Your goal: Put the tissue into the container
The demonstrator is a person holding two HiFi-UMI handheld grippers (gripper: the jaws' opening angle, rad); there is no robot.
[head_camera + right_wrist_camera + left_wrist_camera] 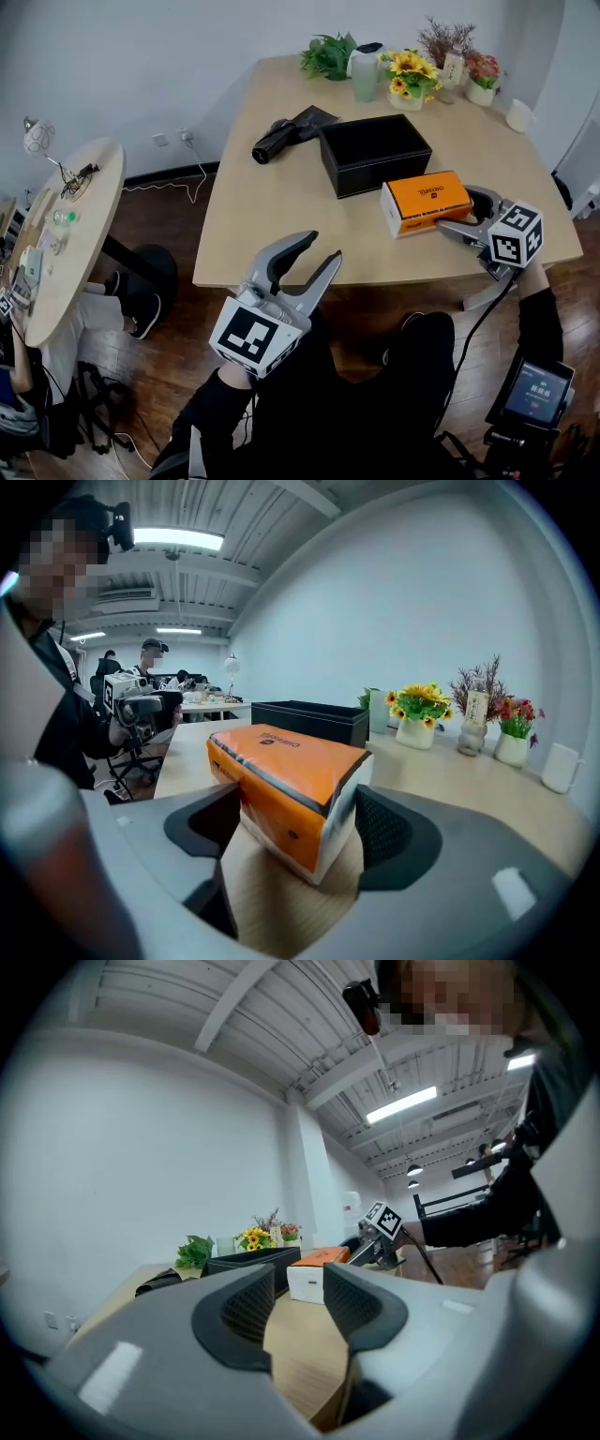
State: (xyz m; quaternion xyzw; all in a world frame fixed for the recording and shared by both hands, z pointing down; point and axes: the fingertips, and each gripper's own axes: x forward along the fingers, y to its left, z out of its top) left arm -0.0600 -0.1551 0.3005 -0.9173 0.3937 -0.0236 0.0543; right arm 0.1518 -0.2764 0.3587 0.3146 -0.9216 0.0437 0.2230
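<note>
An orange and white tissue pack (427, 199) lies on the wooden table (272, 216), just in front of the open black container (384, 174). My right gripper (467, 208) reaches in from the pack's right end. In the right gripper view the pack (286, 761) fills the gap and both pads press its sides, so the right gripper (298, 827) is shut on it; the container (309, 719) stands behind. My left gripper (321, 248) hangs off the table's near edge, its jaws a little apart and empty. In its own view the left gripper (298, 1297) faces the pack (309, 1279).
A black folded umbrella (281, 136) lies left of the container. Sunflowers (412, 77), a green plant (328, 56), a vase (364, 75) and a white cup (518, 114) line the far edge. A round side table (66, 225) stands at the left.
</note>
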